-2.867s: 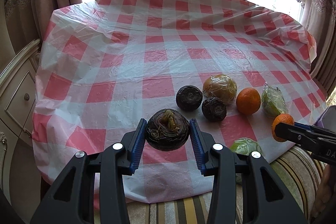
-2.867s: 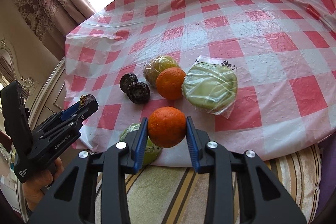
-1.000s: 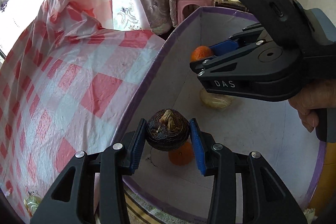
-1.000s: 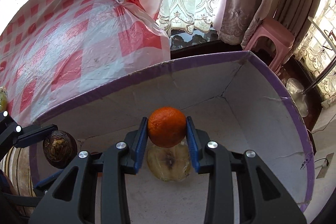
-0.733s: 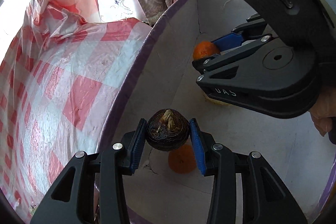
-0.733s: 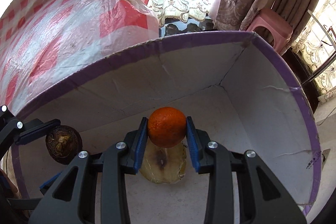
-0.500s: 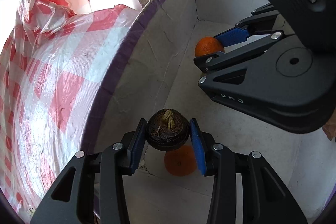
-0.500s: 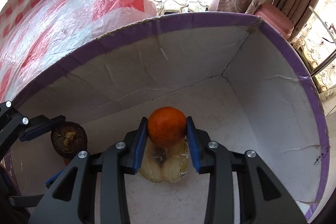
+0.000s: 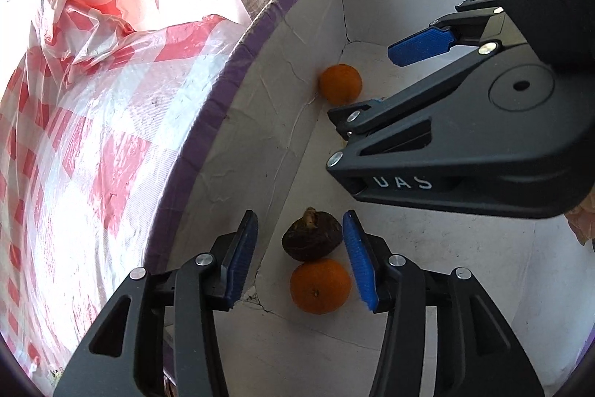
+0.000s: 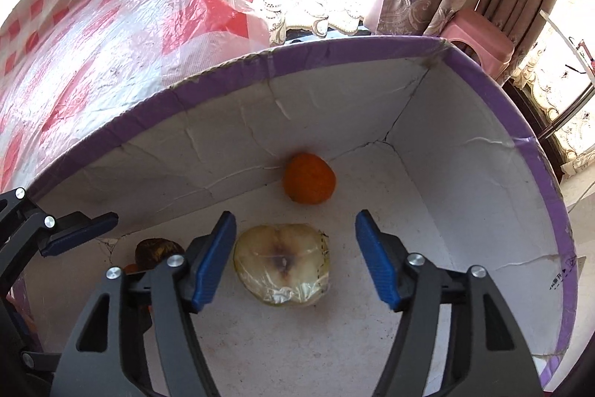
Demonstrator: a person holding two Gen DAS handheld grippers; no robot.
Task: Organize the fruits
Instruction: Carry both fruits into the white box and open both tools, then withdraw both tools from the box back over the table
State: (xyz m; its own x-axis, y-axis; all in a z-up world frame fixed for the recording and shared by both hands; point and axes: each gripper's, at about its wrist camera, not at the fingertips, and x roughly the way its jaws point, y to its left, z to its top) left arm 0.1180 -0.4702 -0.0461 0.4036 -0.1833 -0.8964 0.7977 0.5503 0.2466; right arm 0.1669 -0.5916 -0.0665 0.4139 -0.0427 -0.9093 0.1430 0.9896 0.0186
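Both tongs hang over the purple-rimmed box (image 10: pixel 372 54). Left tongs (image 9: pixel 299 257) have just been opening: released, dark brown fruit (image 9: pixel 311 236) loose between the pads, touching 1 orange (image 9: pixel 320 286) at its 6 o'clock. Right tongs (image 10: pixel 295 257) have just opened, empty above the wrapped pale fruit (image 10: pixel 281 263); second orange (image 10: pixel 308 178) at 12 o'clock, against the box wall.
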